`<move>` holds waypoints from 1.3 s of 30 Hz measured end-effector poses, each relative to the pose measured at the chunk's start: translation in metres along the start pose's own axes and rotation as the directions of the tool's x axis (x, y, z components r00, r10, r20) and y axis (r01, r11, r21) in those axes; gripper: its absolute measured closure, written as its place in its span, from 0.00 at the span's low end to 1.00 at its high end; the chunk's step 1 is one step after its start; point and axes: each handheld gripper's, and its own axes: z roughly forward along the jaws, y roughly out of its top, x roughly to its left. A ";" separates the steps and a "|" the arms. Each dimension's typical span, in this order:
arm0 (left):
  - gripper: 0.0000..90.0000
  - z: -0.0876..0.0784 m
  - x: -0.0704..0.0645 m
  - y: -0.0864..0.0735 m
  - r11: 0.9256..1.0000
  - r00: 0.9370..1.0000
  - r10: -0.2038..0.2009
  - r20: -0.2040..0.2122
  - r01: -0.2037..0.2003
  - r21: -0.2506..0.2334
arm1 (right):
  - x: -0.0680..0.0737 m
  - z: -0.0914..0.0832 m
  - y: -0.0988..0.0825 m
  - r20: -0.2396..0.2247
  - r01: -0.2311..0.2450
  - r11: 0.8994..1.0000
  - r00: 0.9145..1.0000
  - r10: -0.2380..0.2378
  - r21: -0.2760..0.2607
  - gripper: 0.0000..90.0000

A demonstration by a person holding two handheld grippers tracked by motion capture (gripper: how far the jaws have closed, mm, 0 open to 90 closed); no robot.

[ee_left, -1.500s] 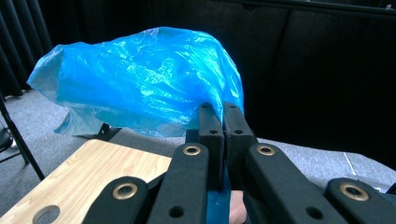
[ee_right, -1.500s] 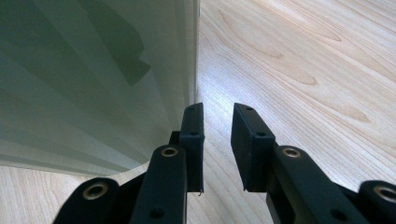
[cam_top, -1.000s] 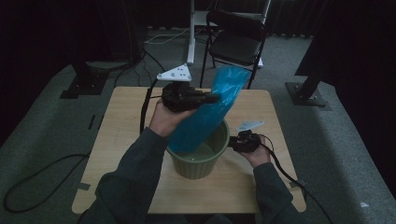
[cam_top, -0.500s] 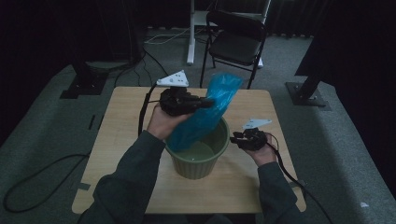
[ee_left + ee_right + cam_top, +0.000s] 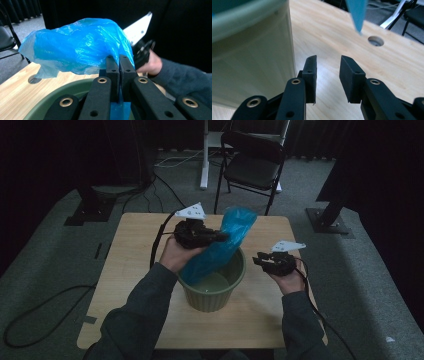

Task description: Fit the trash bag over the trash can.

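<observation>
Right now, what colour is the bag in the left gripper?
Translucent blue bag, clearest in the left gripper view.

No lettering, labels, brand marks, numbers or signs reading anywhere; nothing legible showing on any surface in these dim views.

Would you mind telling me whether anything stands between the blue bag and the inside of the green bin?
Nothing visible does. The left gripper is shut on the blue bag, whose lower end already hangs past the rim of the green bin. The right gripper is open, off to the side.
</observation>
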 end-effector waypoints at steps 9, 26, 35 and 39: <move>0.98 0.007 0.001 -0.010 0.999 1.000 -0.008 0.007 0.007 0.032 | 0.005 -0.015 0.025 0.026 0.028 0.997 0.999 -0.026 -0.073 0.72; 0.97 0.013 -0.001 -0.015 0.999 0.999 -0.011 0.030 0.009 0.051 | 0.015 -0.014 0.062 0.036 0.086 0.987 0.996 -0.082 -0.138 0.69; 0.96 0.011 0.001 -0.017 0.999 1.000 -0.017 0.026 0.016 0.052 | 0.021 -0.012 0.066 -0.007 0.121 0.984 0.992 -0.123 -0.129 0.93; 0.92 0.009 0.005 -0.021 0.998 0.999 -0.029 0.019 0.028 0.047 | 0.022 -0.013 0.064 -0.005 0.130 0.983 0.991 -0.132 -0.131 1.00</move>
